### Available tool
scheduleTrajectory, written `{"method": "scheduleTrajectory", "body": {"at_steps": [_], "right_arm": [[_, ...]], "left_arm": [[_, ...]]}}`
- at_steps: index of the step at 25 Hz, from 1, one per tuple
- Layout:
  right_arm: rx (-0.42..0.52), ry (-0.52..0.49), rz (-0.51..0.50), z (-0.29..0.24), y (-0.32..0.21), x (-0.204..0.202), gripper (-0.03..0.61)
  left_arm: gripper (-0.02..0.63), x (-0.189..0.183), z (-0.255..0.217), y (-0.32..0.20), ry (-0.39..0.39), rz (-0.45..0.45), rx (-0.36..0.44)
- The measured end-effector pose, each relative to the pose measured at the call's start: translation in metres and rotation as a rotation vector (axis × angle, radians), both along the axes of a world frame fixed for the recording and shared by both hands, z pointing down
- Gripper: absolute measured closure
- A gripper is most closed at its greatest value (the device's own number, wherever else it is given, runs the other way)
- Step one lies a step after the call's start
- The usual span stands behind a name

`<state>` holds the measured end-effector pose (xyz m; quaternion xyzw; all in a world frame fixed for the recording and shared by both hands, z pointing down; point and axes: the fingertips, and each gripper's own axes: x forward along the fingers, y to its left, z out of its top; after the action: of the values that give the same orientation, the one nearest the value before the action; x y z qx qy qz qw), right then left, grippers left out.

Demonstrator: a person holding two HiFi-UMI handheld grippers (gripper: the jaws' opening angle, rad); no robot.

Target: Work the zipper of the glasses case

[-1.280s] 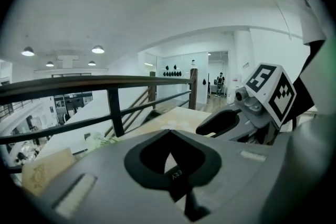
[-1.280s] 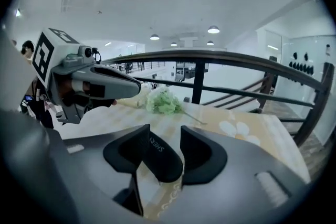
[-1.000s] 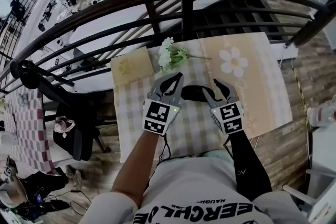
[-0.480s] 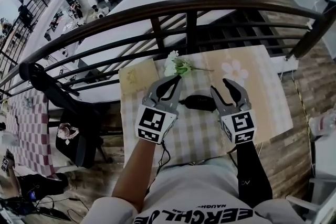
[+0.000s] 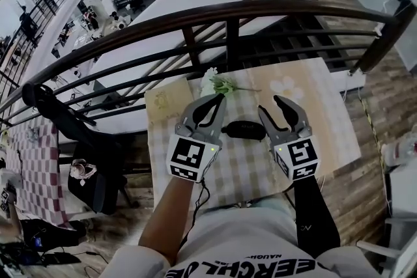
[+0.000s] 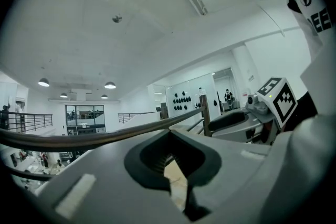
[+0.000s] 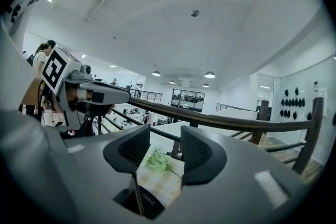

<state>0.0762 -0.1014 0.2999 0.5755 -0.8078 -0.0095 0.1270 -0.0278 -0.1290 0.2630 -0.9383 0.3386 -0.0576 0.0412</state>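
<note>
A black zipped glasses case (image 5: 244,129) lies on the checked tablecloth (image 5: 241,163), between my two grippers and a little beyond them. My left gripper (image 5: 221,98) hovers just left of the case with its tips together and nothing between them. In the left gripper view the left gripper (image 6: 170,165) shows only a thin slit onto the table. My right gripper (image 5: 272,106) hangs just right of the case, open and empty. The right gripper view looks through the right gripper (image 7: 160,152) at one end of the case (image 7: 144,202).
A sprig of white and green flowers (image 5: 218,83) lies behind the case, also in the right gripper view as the flowers (image 7: 157,160). A daisy-print mat (image 5: 287,84) covers the table's far right. A dark curved railing (image 5: 228,13) runs close behind the table. A black chair (image 5: 98,166) stands left.
Both grippers have lifted and drawn back a little from the case, which stays put. The right gripper stays open, the left stays closed.
</note>
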Motion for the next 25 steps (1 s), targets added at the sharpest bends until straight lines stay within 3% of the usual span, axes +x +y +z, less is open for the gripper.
{"method": "scheduleTrajectory", "body": {"at_steps": [10, 14, 25], "right_arm": [[0.021, -0.05, 0.02, -0.011, -0.003, 0.007, 0.453], [0.038, -0.049, 0.015, -0.016, -0.004, 0.006, 0.548], [0.09, 0.008, -0.005, -0.03, -0.005, 0.004, 0.549]], "left_arm": [[0.614, 0.007, -0.006, -0.001, 0.002, -0.009, 0.014], [0.614, 0.006, -0.008, -0.002, 0.004, -0.018, 0.014], [0.614, 0.008, -0.017, -0.001, 0.016, -0.011, 0.049]]}}
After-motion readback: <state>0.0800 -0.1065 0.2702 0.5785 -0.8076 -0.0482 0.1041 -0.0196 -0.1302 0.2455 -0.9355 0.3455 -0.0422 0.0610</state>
